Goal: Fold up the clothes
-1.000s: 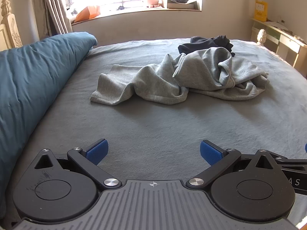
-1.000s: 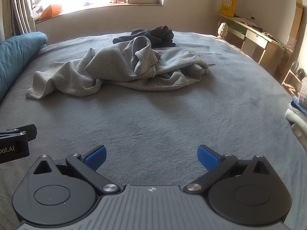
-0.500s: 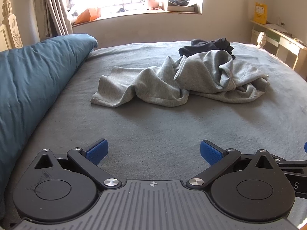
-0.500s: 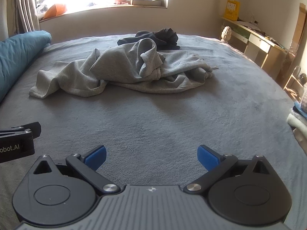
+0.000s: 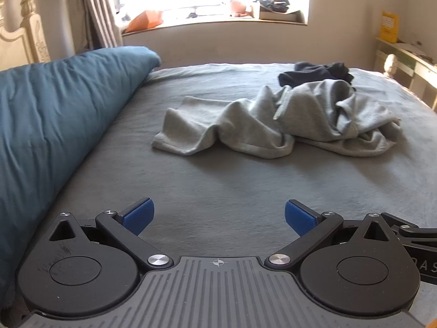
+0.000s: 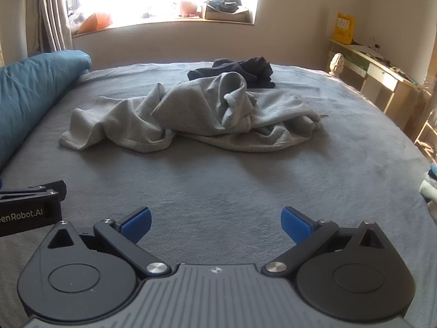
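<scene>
Both views have crept forward over the last second; the clothes sit a touch larger and nearer now. Closest to me, the left gripper [image 5: 217, 216] hangs with its blue pads spread wide, nothing between them, and the right gripper [image 6: 215, 223] is just the same, gaping and empty over bare grey bed cover [image 6: 245, 191]. Ahead, well apart from both, lies the crumpled grey garment [image 6: 191, 117], its flat end trailing left. I'd take that loose hem first, low and level, then draw it out flat. Beyond it rests a dark garment [image 6: 243, 69], touching the grey heap's far side.
</scene>
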{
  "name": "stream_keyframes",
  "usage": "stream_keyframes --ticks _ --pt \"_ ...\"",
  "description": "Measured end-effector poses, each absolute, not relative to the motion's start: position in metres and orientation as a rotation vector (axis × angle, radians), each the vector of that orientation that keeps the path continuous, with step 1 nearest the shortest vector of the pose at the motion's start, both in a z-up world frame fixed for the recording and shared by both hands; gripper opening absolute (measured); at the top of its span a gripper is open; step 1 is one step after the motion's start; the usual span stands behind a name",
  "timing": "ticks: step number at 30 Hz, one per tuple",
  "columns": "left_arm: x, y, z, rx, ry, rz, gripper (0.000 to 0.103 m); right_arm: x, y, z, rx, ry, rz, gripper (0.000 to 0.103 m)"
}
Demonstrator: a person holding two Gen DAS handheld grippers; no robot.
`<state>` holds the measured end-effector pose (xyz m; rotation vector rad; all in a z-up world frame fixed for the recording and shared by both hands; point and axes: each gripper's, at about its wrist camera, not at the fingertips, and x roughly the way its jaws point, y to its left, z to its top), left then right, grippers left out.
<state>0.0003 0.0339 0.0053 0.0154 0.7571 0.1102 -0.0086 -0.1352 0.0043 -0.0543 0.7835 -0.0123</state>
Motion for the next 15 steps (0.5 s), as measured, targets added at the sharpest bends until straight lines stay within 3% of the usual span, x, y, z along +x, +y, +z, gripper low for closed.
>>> stream_keyframes --ticks 15 --pt "0.006 0.045 0.002 0.004 0.766 0.151 0.103 0.003 -0.122 0.003 -0.051 0.787 0.016 0.103"
